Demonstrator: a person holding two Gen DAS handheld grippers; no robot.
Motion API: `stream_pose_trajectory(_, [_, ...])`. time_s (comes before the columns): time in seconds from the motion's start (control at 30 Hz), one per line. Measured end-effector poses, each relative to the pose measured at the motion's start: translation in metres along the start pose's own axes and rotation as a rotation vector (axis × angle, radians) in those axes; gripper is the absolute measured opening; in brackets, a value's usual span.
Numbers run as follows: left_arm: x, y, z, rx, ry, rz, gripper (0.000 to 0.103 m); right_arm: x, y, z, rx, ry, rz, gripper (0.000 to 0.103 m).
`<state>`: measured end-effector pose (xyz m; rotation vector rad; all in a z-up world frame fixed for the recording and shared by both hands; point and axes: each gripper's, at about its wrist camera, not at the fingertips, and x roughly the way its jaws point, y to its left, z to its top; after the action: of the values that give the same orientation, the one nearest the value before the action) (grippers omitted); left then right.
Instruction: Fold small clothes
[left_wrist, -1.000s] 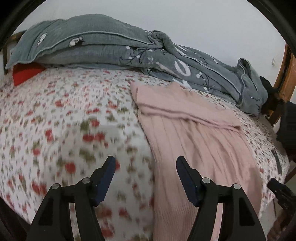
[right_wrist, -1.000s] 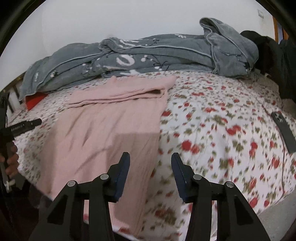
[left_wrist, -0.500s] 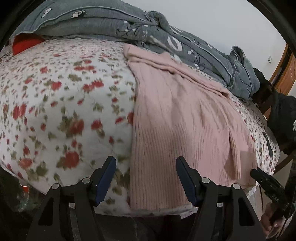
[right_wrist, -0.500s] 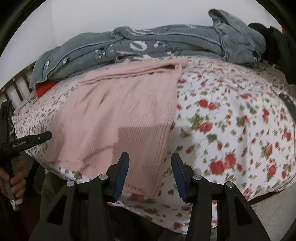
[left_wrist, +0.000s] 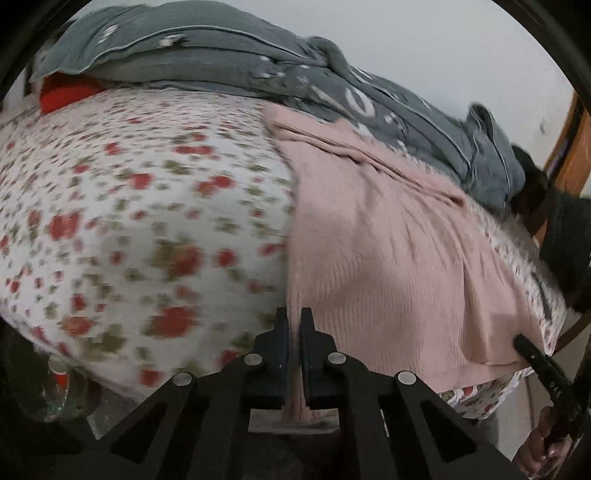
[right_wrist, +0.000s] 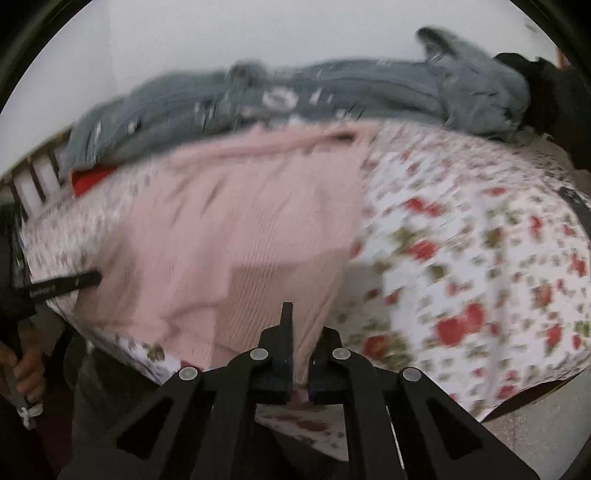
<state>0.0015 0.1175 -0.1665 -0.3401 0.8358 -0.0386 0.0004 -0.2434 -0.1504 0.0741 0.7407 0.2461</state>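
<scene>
A pink ribbed knit garment lies spread on the flowered bed, its top part folded across near the grey blanket. It also shows in the right wrist view. My left gripper is shut on the garment's near left hem corner at the bed's edge. My right gripper is shut on the near right hem corner. Each gripper shows at the edge of the other's view, the right one and the left one.
The bed sheet is white with red flowers. A grey blanket is heaped along the back by the wall, with a red item under its left end. A dark phone lies on the bed at right. Wooden bed frame at far right.
Both grippers dropped to the bed's near edge, moved onto the garment's hem corners and closed on them. Both views are blurred from motion now.
</scene>
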Motion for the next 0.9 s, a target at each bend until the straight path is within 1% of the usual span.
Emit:
stream_pose_trajectory(0.03, [-0.002,0.008,0.001,-0.019,0.002,-0.014,0.006,-0.008,-0.011,0.001,0.031,-0.013,0.01,0.005])
stream_pose_trajectory(0.1, [-0.001,0.014,0.0,-0.035,0.011,-0.042,0.006,-0.011,-0.024,0.0,0.069,-0.008,0.03,0.004])
stream_pose_trajectory(0.13, [-0.001,0.014,-0.001,-0.031,0.012,-0.039,0.007,-0.01,-0.026,-0.002,0.071,-0.002,0.024,0.004])
stream_pose_trajectory(0.2, [0.001,0.01,-0.003,-0.014,0.015,-0.028,0.007,-0.006,-0.027,-0.005,0.067,0.012,0.013,0.004])
stream_pose_trajectory(0.3, [0.006,0.003,-0.007,0.004,0.043,-0.025,0.007,0.0,-0.026,-0.009,0.069,0.04,0.025,0.005])
stream_pose_trajectory(0.37, [0.006,0.001,-0.011,0.018,0.051,-0.021,0.009,0.006,-0.022,-0.009,0.055,0.058,0.019,0.006])
stream_pose_trajectory(0.43, [0.006,0.0,-0.014,0.023,0.055,-0.027,0.01,0.008,-0.02,-0.009,0.05,0.071,0.033,0.007])
stream_pose_trajectory(0.47, [0.006,0.001,-0.015,0.02,0.057,-0.028,0.014,0.008,-0.019,-0.008,0.051,0.071,0.04,0.009])
stream_pose_trajectory(0.5, [0.006,0.001,-0.015,0.015,0.062,-0.025,0.016,0.009,-0.018,-0.007,0.054,0.072,0.043,0.015])
stream_pose_trajectory(0.53, [0.008,0.002,-0.016,0.009,0.072,-0.023,0.018,0.009,-0.018,-0.006,0.058,0.072,0.042,0.018])
stream_pose_trajectory(0.6, [0.009,0.001,-0.017,0.009,0.09,-0.028,0.019,0.008,-0.016,-0.005,0.061,0.068,0.042,0.028])
stream_pose_trajectory(0.67, [0.008,-0.002,-0.019,0.021,0.086,-0.023,0.022,0.01,-0.015,-0.004,0.06,0.074,0.047,0.03])
stream_pose_trajectory(0.77, [0.009,-0.003,-0.019,0.021,0.087,-0.025,0.023,0.015,-0.012,-0.005,0.046,0.098,0.034,0.029])
stream_pose_trajectory(0.83, [0.01,-0.005,-0.017,0.017,0.094,-0.026,0.023,0.018,-0.012,-0.007,0.046,0.12,0.039,0.013])
stream_pose_trajectory(0.87, [0.01,-0.005,-0.016,0.015,0.1,-0.029,0.022,0.019,-0.012,-0.007,0.047,0.133,0.041,0.007])
stream_pose_trajectory(0.9, [0.01,-0.005,-0.015,0.013,0.107,-0.037,0.02,0.019,-0.011,-0.007,0.045,0.137,0.038,0.006])
